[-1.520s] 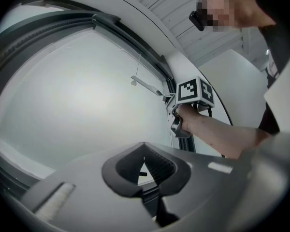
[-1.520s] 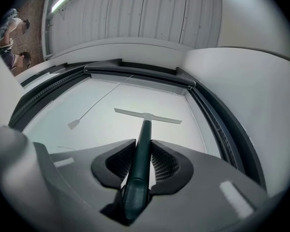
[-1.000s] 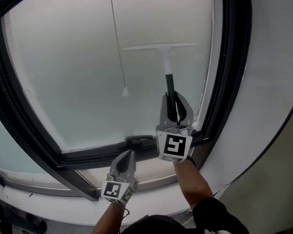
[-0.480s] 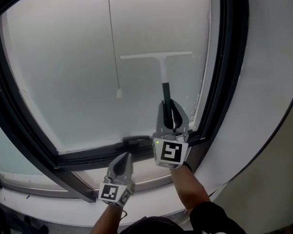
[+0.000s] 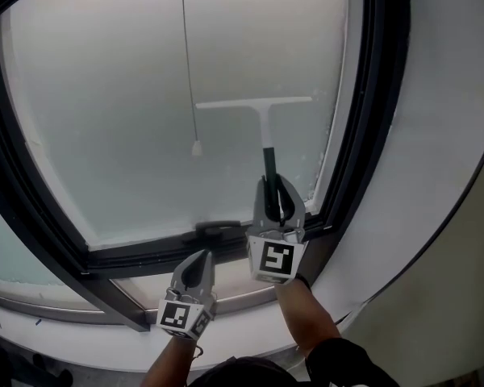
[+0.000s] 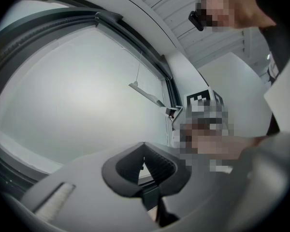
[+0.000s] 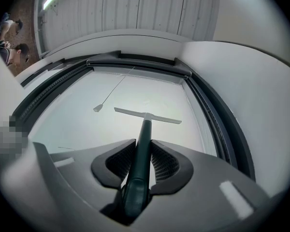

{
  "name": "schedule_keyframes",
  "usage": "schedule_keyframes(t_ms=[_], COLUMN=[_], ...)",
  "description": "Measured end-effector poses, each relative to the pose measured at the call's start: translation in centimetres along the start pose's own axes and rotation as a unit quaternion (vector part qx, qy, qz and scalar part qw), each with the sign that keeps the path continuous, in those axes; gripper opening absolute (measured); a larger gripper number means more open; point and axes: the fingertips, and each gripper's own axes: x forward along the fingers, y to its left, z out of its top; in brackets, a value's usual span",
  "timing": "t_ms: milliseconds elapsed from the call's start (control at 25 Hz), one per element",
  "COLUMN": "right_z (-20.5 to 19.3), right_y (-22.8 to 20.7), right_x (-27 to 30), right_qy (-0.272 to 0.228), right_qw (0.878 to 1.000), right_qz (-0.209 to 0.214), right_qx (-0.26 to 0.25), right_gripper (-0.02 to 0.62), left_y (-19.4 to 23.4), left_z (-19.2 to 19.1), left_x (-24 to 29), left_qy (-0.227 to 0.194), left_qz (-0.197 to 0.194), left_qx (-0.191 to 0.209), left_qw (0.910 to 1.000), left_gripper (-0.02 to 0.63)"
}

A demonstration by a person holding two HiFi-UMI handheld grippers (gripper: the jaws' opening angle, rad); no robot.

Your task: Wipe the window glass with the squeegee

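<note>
A squeegee point(image 5: 262, 119) with a white blade and dark green handle lies against the frosted window glass point(image 5: 129, 95), its blade level in the pane's lower right. My right gripper point(image 5: 277, 190) is shut on the squeegee handle point(image 7: 141, 151), which runs up between the jaws to the white blade point(image 7: 147, 115). My left gripper point(image 5: 198, 266) sits lower, by the bottom frame rail, shut with nothing held; its jaws point(image 6: 144, 164) meet in the left gripper view. That view also catches the squeegee blade point(image 6: 146, 94) edge-on.
A dark window frame point(image 5: 379, 95) rims the glass; a latch handle point(image 5: 218, 228) sits on the bottom rail. A thin blind cord with a white weight point(image 5: 196, 147) hangs before the pane, left of the blade. A white wall point(image 5: 444, 151) lies right.
The squeegee and my right gripper have come down the glass toward the bottom rail. My left gripper has stayed near the sill, drifting a little down.
</note>
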Motion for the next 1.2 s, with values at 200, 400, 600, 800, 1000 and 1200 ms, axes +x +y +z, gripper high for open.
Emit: schedule_keyframes(t_ms=[200,400,600,800,1000,1200], right_z=[-0.8,-1.3,-2.2,-3.1,-3.8,-4.8], right_y=[0.1,0.2,0.3,0.5,0.8,0.8], right_x=[-0.6,-1.0,-1.7,-2.6,-3.3,-3.9], right_qy=[0.008,0.014,0.020,0.029,0.040,0.047], right_qw=[1.000,1.000,1.000,1.000,0.999,0.999], right_qz=[0.000,0.002,0.004,0.005,0.006,0.008], right_qx=[0.000,0.001,0.001,0.000,-0.002,-0.008], right_gripper=[0.097,0.097,0.098,0.097,0.098,0.098], left_y=[-0.1,0.0,0.0,0.0,0.4,0.0], left_z=[-0.2,-0.5,-1.0,-1.8,-2.3,-2.6], left_x=[-0.1,-0.4,-0.4,-0.7,-0.7,-0.8], left_qy=[0.006,0.010,0.012,0.022,0.031,0.033], left_qz=[-0.001,0.000,0.005,0.005,0.011,0.014], left_qx=[-0.001,0.004,0.000,-0.003,0.004,-0.009], left_qw=[1.0000,0.9999,0.9999,0.9997,0.9994,0.9993], left_gripper=[0.000,0.000,0.000,0.000,0.000,0.000])
